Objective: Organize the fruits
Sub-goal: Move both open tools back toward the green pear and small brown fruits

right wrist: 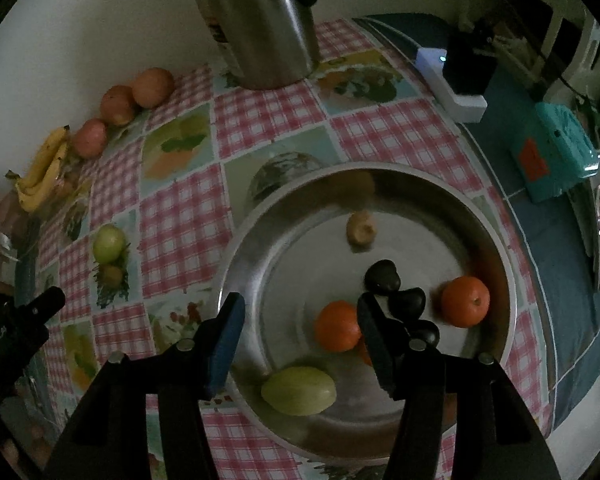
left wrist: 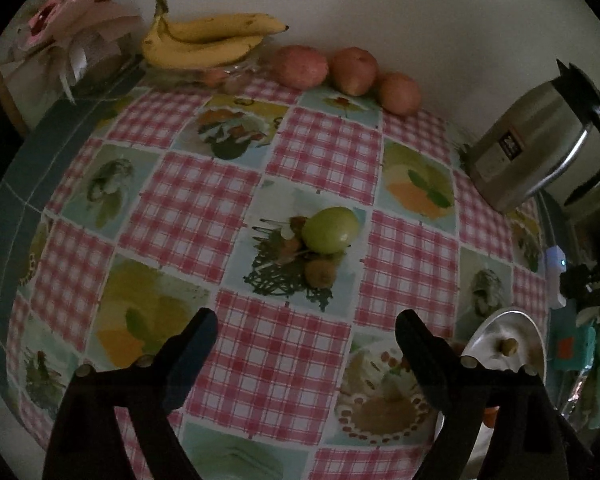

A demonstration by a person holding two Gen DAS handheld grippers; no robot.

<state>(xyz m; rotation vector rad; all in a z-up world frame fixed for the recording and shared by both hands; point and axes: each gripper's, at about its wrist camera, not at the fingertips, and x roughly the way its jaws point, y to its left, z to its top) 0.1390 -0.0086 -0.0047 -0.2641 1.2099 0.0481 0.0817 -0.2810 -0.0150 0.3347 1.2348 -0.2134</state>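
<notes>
- A green fruit (left wrist: 331,229) lies alone on the checked tablecloth (left wrist: 188,216) in the middle of the table, touching a small brown fruit (left wrist: 320,274) just in front of it.
- The left gripper (left wrist: 306,332) hovers above the cloth short of that green fruit, its jaws spread wide with nothing between them.
- A steel bowl (right wrist: 496,240) stands near the table's right side; inside lie two oranges (right wrist: 465,301), a pale green oval fruit (right wrist: 299,390), a small tan fruit (right wrist: 361,228) and several dark, glossy pieces (right wrist: 382,277).
- The right gripper (right wrist: 300,316) hangs over the bowl's near left part, jaws apart and gripping nothing; one orange (right wrist: 337,331) shows just behind its right finger.
- Along the wall at the back, a bunch of bananas (left wrist: 204,40) sits next to three reddish round fruits (left wrist: 354,70) in a row.
- A steel kettle (left wrist: 540,140) with a black handle stands at the back right, near the bowl.
- A white power strip (right wrist: 452,84) and a teal box (right wrist: 560,152) lie on the blue cover beyond the cloth's right edge.
</notes>
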